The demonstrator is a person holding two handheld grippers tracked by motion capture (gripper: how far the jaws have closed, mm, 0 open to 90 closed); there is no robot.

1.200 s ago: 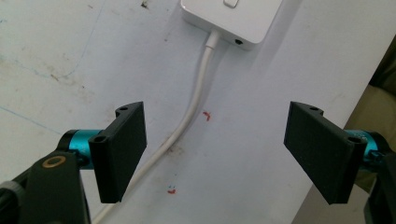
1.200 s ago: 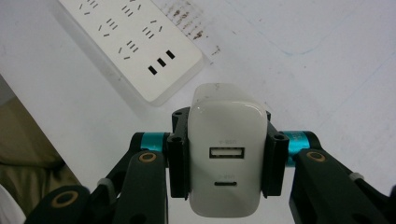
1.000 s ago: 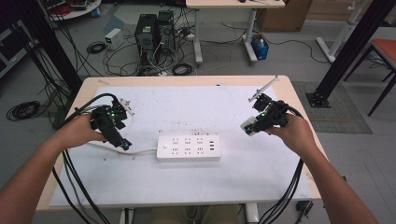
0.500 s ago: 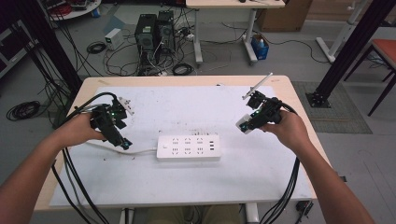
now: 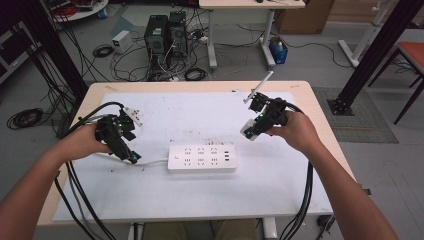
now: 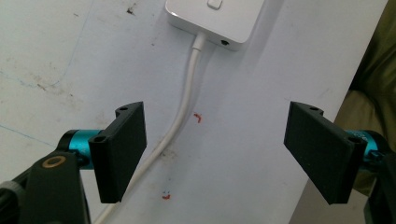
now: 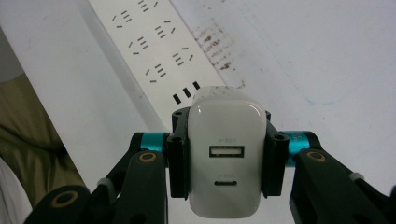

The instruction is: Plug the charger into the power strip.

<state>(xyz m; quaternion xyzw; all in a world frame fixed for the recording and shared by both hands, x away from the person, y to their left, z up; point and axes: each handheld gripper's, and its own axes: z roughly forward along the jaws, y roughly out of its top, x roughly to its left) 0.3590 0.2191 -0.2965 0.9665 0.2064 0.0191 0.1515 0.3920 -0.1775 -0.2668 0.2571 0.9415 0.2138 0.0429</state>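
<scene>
A white power strip (image 5: 201, 158) lies flat at the middle of the table, its sockets facing up. Its white cable (image 6: 180, 121) runs leftward between the wide-apart jaws of my left gripper (image 5: 131, 155), which is open just above the mat. The strip's cable end (image 6: 215, 18) lies ahead of that gripper (image 6: 219, 135). To the strip's upper right, my right gripper (image 5: 252, 129) is shut on a white USB charger (image 7: 227, 156), held above the table. The charger's two ports face the camera, and the power strip (image 7: 159, 51) lies below and beyond it.
A white mat (image 5: 280, 190) covers most of the wooden table (image 5: 320, 150). Small red marks (image 6: 199, 118) dot the mat by the cable. Computer towers (image 5: 165, 32) and loose cables stand on the floor behind the table. Black frame posts (image 5: 380, 50) rise at the right.
My right gripper has moved a little left and away from the person with the charger in it. The left gripper and the power strip have stayed put.
</scene>
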